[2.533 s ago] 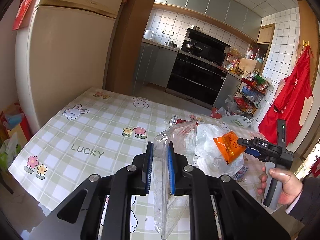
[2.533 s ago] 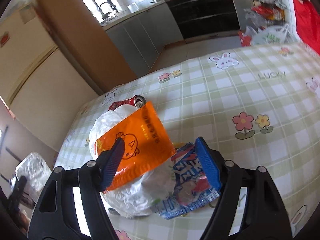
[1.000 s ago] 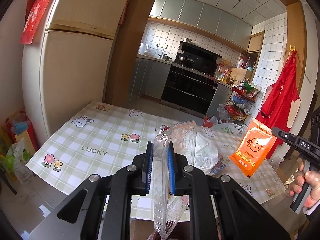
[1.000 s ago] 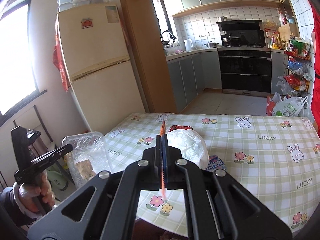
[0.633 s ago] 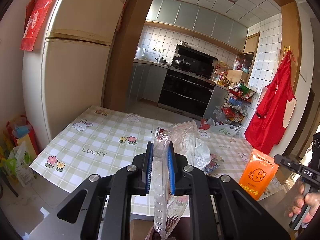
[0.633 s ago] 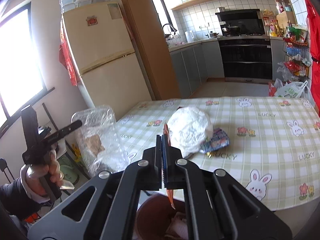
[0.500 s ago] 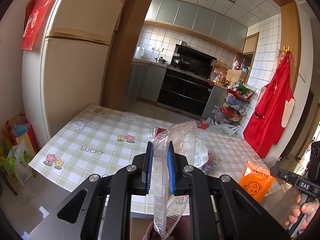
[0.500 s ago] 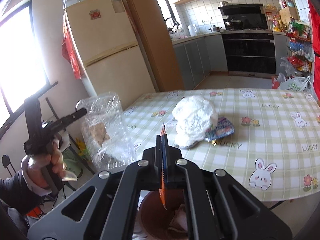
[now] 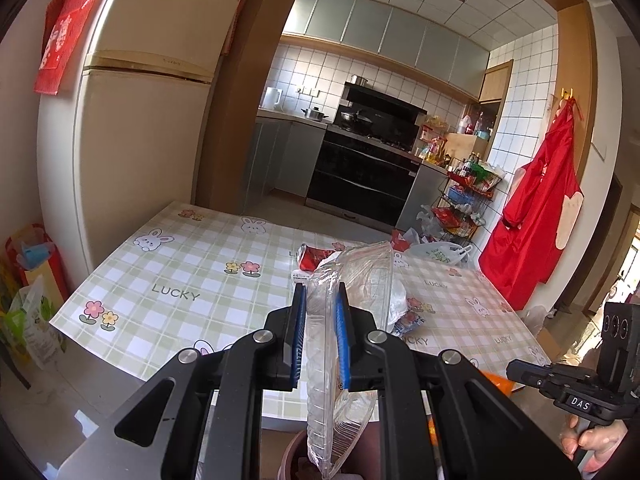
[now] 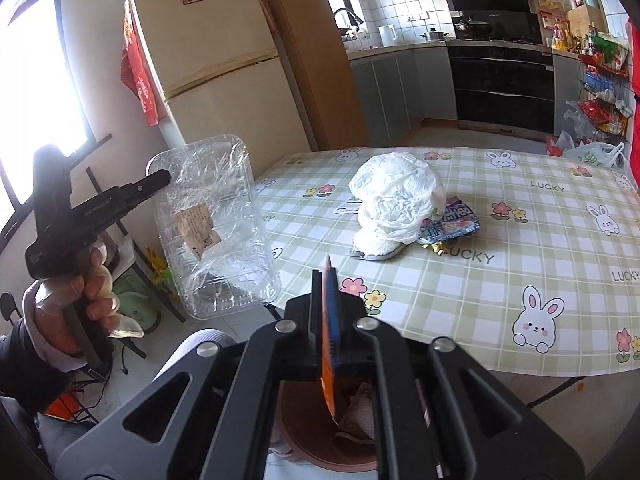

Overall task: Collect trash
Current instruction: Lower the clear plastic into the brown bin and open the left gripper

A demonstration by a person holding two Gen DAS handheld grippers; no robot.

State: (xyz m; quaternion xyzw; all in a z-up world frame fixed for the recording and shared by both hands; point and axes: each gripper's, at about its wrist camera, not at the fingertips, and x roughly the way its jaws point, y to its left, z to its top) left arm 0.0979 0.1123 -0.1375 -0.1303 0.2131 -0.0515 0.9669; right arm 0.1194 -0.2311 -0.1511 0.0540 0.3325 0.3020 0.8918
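My left gripper point(image 9: 320, 336) is shut on a clear plastic food container point(image 9: 352, 280), held in the air off the table's near edge; it also shows in the right wrist view point(image 10: 220, 224). My right gripper point(image 10: 326, 320) is shut on an orange snack packet point(image 10: 329, 380), seen edge-on, hanging over a brown trash bin point(image 10: 304, 440) on the floor. On the checked tablecloth point(image 10: 520, 280) lie a white plastic bag point(image 10: 396, 196), a blue wrapper point(image 10: 452, 224) and a red can point(image 9: 314, 258).
A fridge point(image 9: 132, 152) stands left of the table. Behind it are the kitchen counter and oven point(image 9: 360, 180), a wire rack point(image 9: 460, 208) with bags, and a red apron point(image 9: 532, 216) on the wall. Bags point(image 9: 32, 288) sit on the floor at left.
Both grippers pulled back from the table. The right gripper lowered the orange packet over the bin. The left gripper still holds the clear container.
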